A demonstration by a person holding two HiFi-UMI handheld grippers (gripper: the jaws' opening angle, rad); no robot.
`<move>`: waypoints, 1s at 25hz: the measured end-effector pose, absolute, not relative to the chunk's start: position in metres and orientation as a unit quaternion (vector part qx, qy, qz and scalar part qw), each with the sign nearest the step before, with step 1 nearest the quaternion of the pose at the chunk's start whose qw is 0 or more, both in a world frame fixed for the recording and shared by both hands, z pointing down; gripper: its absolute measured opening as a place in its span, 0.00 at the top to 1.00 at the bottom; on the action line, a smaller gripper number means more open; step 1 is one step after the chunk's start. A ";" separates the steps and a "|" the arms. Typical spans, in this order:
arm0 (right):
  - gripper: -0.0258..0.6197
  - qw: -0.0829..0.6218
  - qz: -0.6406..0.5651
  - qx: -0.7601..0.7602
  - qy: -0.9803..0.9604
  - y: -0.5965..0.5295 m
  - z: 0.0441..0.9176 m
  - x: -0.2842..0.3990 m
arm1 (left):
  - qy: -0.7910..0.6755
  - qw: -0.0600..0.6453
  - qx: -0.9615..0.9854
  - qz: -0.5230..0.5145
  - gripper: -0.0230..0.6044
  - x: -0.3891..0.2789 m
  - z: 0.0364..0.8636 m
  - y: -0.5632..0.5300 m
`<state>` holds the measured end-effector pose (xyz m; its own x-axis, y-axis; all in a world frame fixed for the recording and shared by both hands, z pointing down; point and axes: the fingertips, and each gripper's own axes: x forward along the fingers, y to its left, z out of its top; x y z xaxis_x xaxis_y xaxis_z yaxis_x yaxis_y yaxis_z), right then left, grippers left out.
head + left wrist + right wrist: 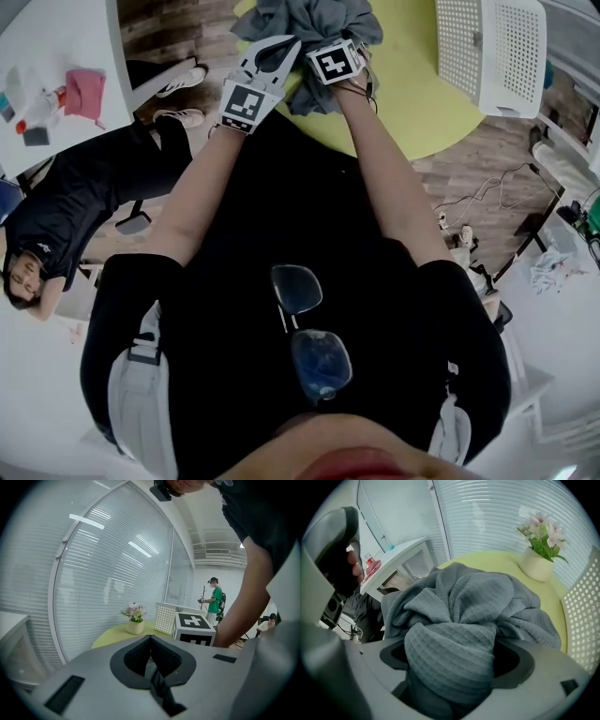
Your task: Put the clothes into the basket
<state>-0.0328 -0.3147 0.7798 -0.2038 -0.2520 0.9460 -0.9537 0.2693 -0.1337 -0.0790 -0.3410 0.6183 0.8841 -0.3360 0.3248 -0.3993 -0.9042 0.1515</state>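
table point(431, 103): round, yellow-green; carrying the clothes, basket and pot.
basket point(492, 47): white, with perforated walls; at the table's right side in the head view, apart from the clothes, with bare tabletop between.
clothes point(459, 602): grey, waffle-textured, bunched in a heap on the table, outside the basket; one thick fold rising between the jaws of the right claw.
right claw point(452, 663): pointing steeply down into the heap; jaws spread wide, with dark gaps on either side of the fold, so not clamped on it.
left claw point(150, 641): just left of the right one in the head view, at the heap's near edge; jaws together at the tips, nothing between them.
pot point(536, 564): small, pale, holding pink flowers; on the table beyond the clothes, near the basket.
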 end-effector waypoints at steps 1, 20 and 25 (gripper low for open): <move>0.24 0.441 0.400 0.454 -0.663 -0.315 0.780 -0.032 | -0.191 0.109 0.964 0.149 0.96 -0.080 0.619 -0.341; 0.39 0.400 0.405 0.451 -0.687 -0.282 0.696 -0.014 | -0.125 0.052 0.981 0.140 0.96 -0.051 0.565 -0.314; 0.39 0.389 0.397 0.457 -0.695 -0.253 0.660 0.000 | -0.119 0.039 0.983 0.135 0.96 -0.032 0.546 -0.285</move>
